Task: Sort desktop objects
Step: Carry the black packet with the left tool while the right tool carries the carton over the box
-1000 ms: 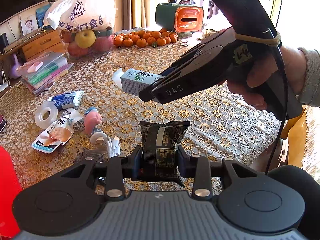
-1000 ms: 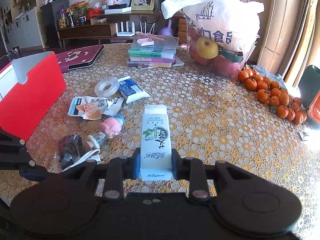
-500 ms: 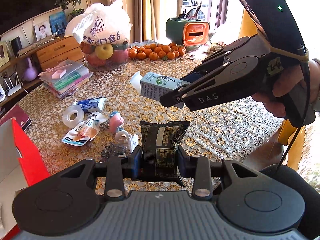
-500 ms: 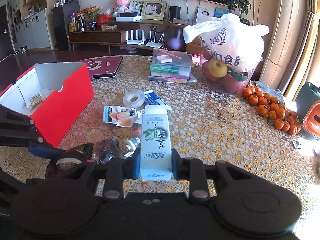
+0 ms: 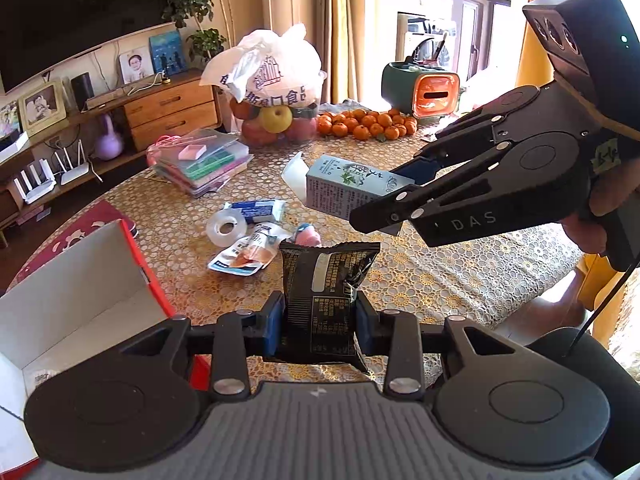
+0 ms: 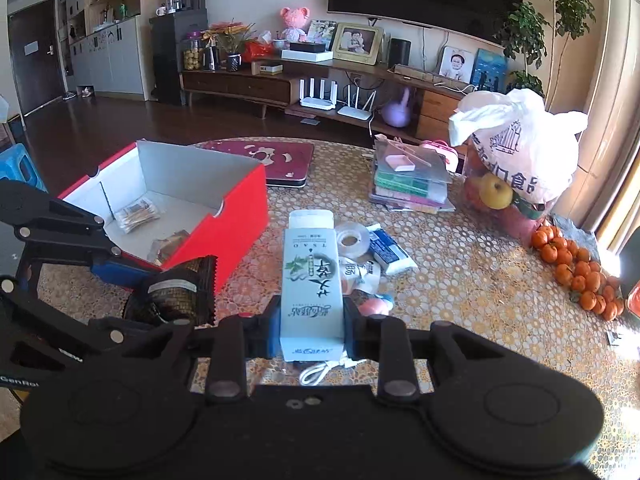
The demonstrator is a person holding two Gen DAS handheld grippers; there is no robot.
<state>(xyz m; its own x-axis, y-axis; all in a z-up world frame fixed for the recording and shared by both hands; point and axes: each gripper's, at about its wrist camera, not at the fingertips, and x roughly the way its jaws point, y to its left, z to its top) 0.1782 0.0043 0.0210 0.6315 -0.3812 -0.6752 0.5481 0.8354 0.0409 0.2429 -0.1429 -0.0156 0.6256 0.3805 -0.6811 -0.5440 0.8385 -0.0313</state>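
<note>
My left gripper point(image 5: 318, 322) is shut on a black snack packet point(image 5: 322, 280), held upright above the table's near edge. My right gripper point(image 6: 312, 326) is shut on a white and green toothpaste box point(image 6: 312, 276), also raised off the table. In the left wrist view the right gripper point(image 5: 394, 202) hangs at the right with the box point(image 5: 344, 190) sticking out leftward. A red cardboard box point(image 6: 228, 216) with a white inside lies open at the left, holding a few small packets. The left gripper point(image 6: 120, 268) and its packet point(image 6: 176, 292) hover beside that box's near corner.
On the patterned tablecloth lie a tape roll point(image 5: 226, 226), a blue tissue pack point(image 5: 260, 208), a food pouch point(image 5: 244, 254), a pink toy point(image 5: 308, 236) and a white cable point(image 6: 324, 370). Farther back are stacked folders point(image 6: 410, 184), a fruit bag point(image 6: 516, 168) and oranges point(image 6: 576, 266).
Both grippers have risen and swung left toward the red box, each keeping its object. The red box now shows more fully in both views.
</note>
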